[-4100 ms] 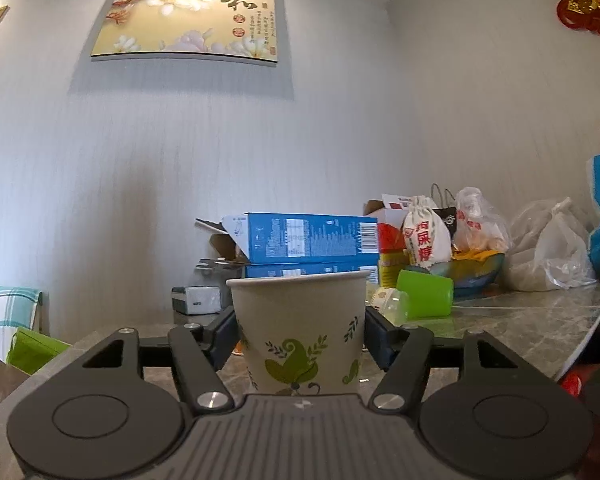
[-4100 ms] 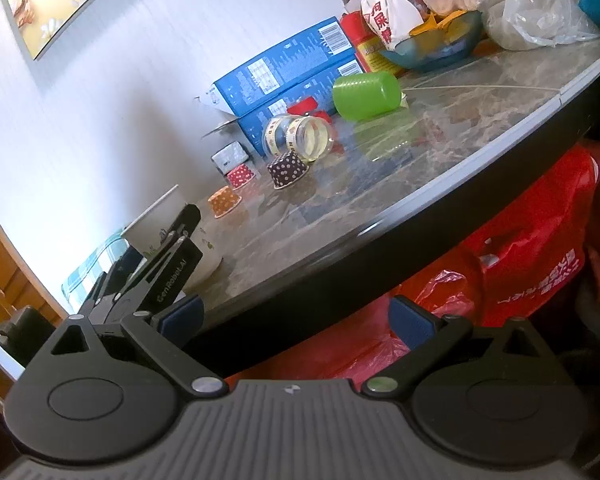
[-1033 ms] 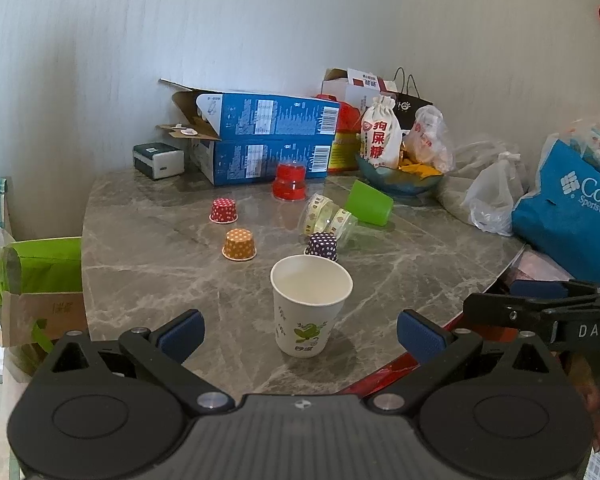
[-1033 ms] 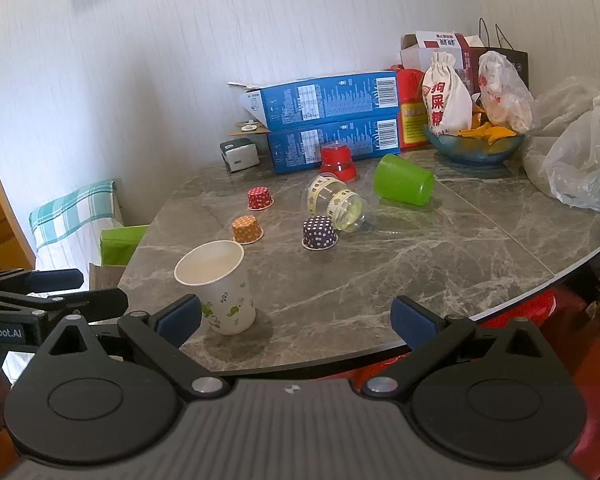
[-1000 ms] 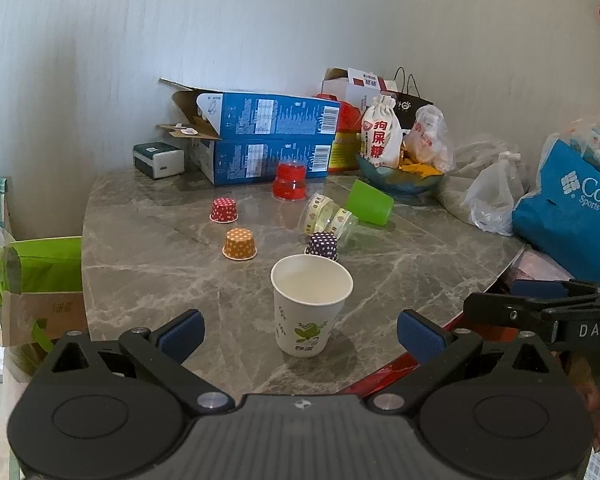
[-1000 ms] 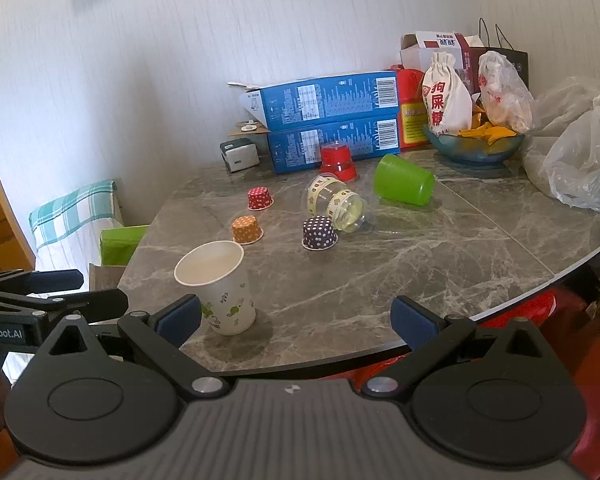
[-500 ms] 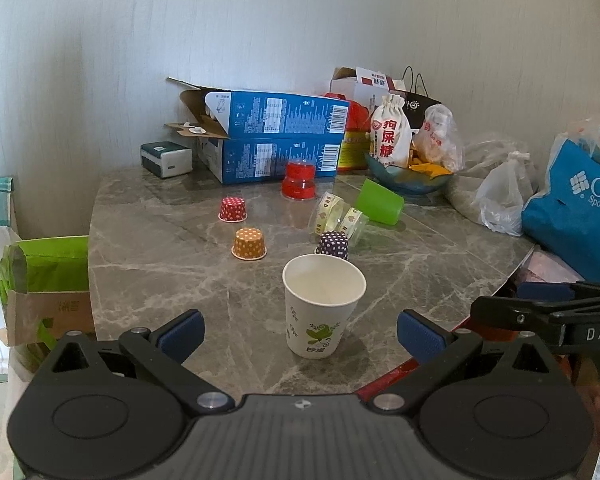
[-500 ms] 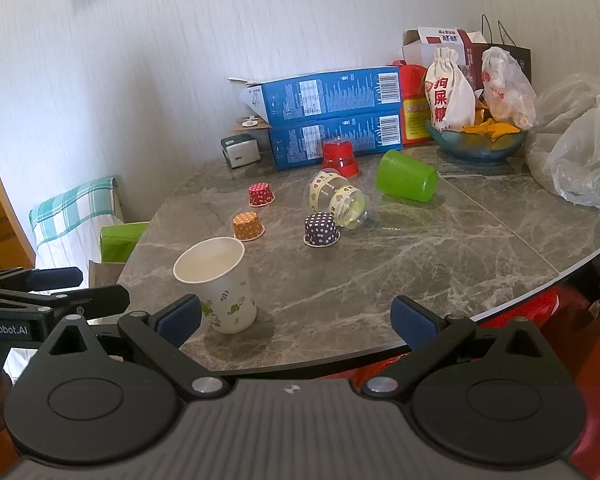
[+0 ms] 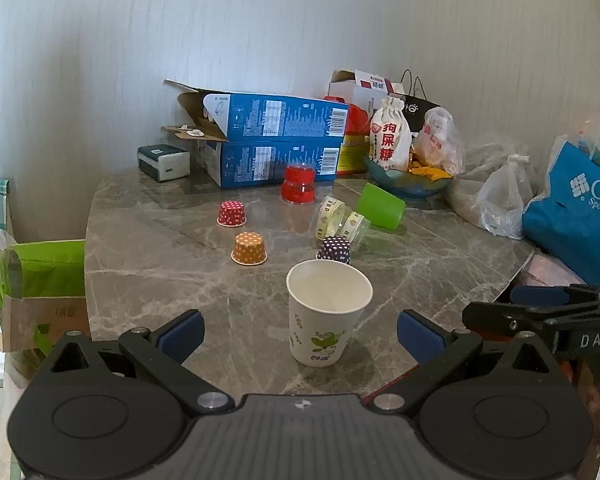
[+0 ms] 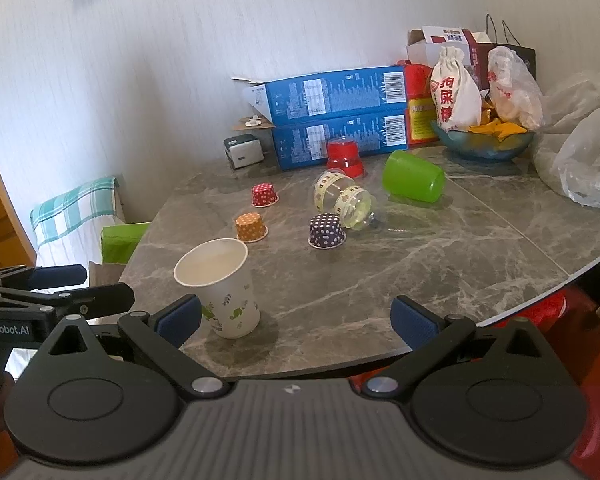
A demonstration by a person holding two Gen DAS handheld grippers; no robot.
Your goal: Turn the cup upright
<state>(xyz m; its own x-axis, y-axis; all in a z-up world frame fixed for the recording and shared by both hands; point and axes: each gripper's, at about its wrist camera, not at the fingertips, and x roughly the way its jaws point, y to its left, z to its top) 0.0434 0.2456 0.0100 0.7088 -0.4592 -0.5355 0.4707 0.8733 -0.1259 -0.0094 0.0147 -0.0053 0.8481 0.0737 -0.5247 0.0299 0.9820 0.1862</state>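
Paper cup (image 9: 329,310) now stands upright on the marble desk (image 9: 148,276), released: 4 seconds ago the left gripper (image 9: 298,330) pinched it; now its fingers are spread behind it. Right gripper (image 10: 296,316) spread too. Task looks done.

Grey marble table (image 9: 148,264) against a white textured wall (image 9: 260,20).

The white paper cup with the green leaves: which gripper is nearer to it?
Left. The paper cup stands upright directly ahead of the open left gripper, centred between its fingers. The open right gripper is off to the cup's right.
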